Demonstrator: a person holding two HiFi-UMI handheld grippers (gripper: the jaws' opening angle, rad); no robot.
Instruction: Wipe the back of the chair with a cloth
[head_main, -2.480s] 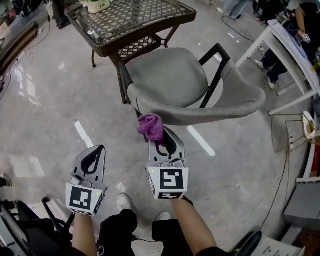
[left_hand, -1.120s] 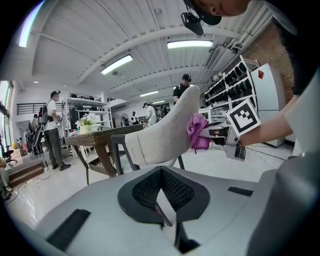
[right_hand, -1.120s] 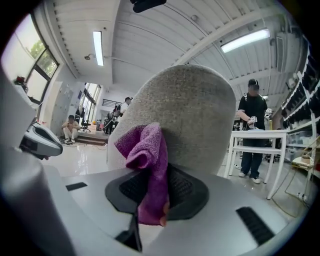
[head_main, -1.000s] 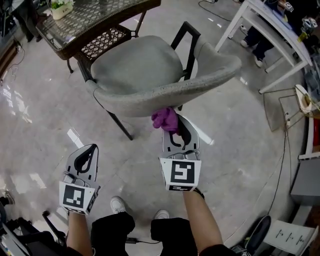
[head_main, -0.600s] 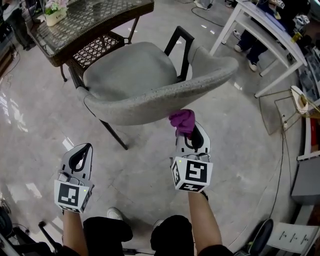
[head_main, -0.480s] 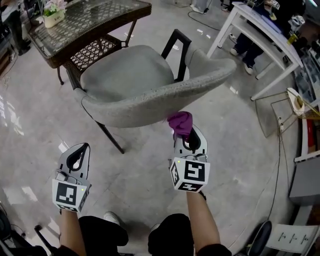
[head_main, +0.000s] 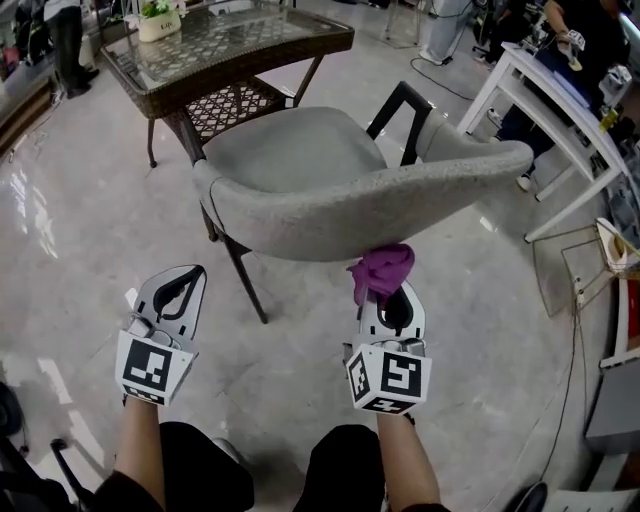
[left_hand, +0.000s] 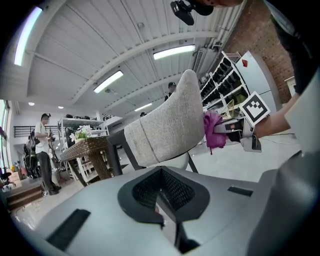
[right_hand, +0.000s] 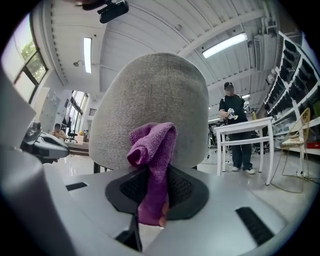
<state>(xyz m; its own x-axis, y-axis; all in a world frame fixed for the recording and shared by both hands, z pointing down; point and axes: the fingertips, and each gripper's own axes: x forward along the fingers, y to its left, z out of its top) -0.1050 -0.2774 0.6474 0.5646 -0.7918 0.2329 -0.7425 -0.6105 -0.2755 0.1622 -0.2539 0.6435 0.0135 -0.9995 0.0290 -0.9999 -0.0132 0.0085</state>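
A grey upholstered chair (head_main: 330, 185) with black legs stands in front of me, its curved back (head_main: 370, 215) facing me. My right gripper (head_main: 388, 290) is shut on a purple cloth (head_main: 381, 270), whose bunched end presses against the lower middle of the chair back (right_hand: 150, 110). In the right gripper view the purple cloth (right_hand: 152, 160) hangs between the jaws. My left gripper (head_main: 178, 298) is shut and holds nothing, low and to the left of the chair, apart from it. The left gripper view shows the chair back (left_hand: 167, 127) edge-on with the cloth (left_hand: 212, 131) against it.
A wicker table with a glass top (head_main: 225, 50) stands beyond the chair. A white table (head_main: 560, 105) is at the right, with a person (right_hand: 235, 130) standing by it. A wire rack (head_main: 590, 270) sits on the floor to the right.
The cloth has travelled along the chair back from its left part towards the right and lower middle. The view shifted, and the left gripper stayed low at the left.
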